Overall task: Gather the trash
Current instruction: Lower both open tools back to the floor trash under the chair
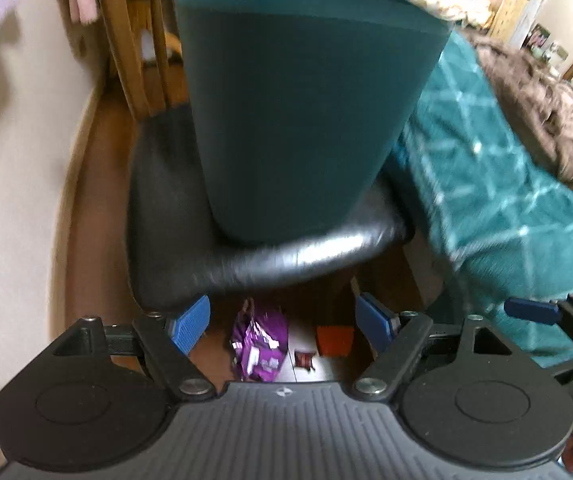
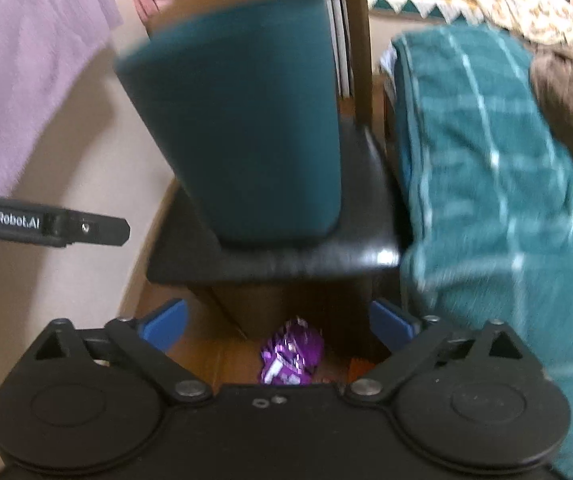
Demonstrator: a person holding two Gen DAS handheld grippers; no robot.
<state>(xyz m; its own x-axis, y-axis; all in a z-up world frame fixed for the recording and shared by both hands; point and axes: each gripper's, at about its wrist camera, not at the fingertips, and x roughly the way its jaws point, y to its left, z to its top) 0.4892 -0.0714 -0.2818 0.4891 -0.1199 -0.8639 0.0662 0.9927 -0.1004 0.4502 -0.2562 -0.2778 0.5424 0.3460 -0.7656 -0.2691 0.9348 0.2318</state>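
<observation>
Trash first: purple snack bag (image 1: 260,344) crumpled on the wooden floor (image 1: 102,184) under the chair (image 1: 214,264), framed right between my left gripper (image 1: 286,322) fingers in the left wrist view. Just right of it, a small dark red wrapper (image 1: 304,359) and an orange piece (image 1: 334,340) whose kind I can't make out. From the right wrist view the same purple bag (image 2: 292,354) sits low between my right gripper (image 2: 278,324) fingers, partly hidden by the gripper body.

Both sets of blue pads (image 1: 190,326) are spread wide, nothing held in either. Both hover above the floor, not touching any of it.

Teal bin (image 1: 298,100) stands on the black chair seat, close in front, probably where this all goes. A teal checked blanket (image 1: 486,184) hangs off the bed on the right.

Now the risks. Everything's blurred, so I'm judging loosely. The litter lies under the seat's front edge, so dropping straight down could knock a gripper on the seat and jolt the bin. That crinkly bag may slide or fold away if only one pad catches it. The small wrapper lies flat, easy to pinch past and miss. My two grippers are near each other, so reaching for the same bag could make them collide.
</observation>
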